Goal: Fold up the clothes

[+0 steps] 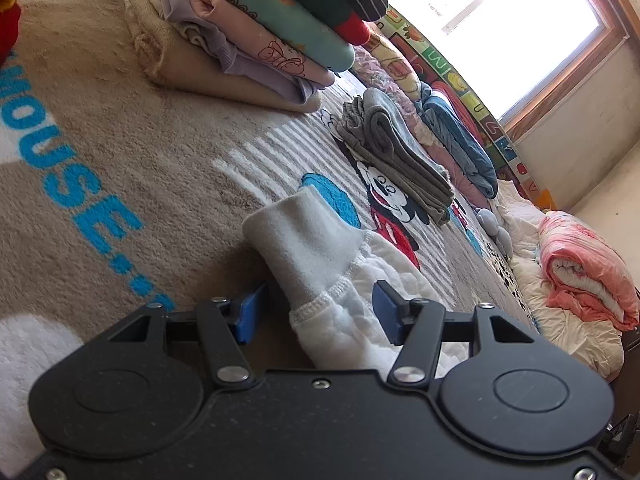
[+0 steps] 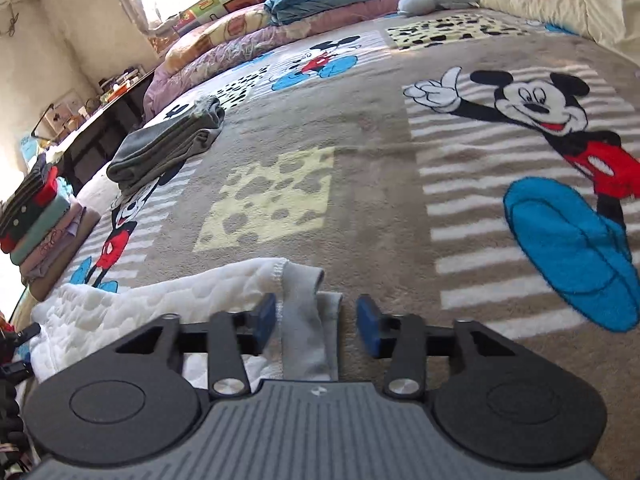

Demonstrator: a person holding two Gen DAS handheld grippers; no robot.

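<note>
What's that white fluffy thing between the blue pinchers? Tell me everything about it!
It is a white garment, probably a sweatshirt, with a puffy, quilted-looking body and smooth grey-white ribbed cuffs joined by stitched seams. It lies spread on the Mickey Mouse blanket, not yet folded. One cuff sits between the open fingers of the left gripper, sticking up a little. Another cuff lies flat between the open fingers of the right gripper. Neither gripper is squeezing it.

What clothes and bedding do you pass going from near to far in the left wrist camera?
White garment cuff between the open left gripper → folded grey clothes → folded blue blanket. The pink quilt lies off to the right.
</note>
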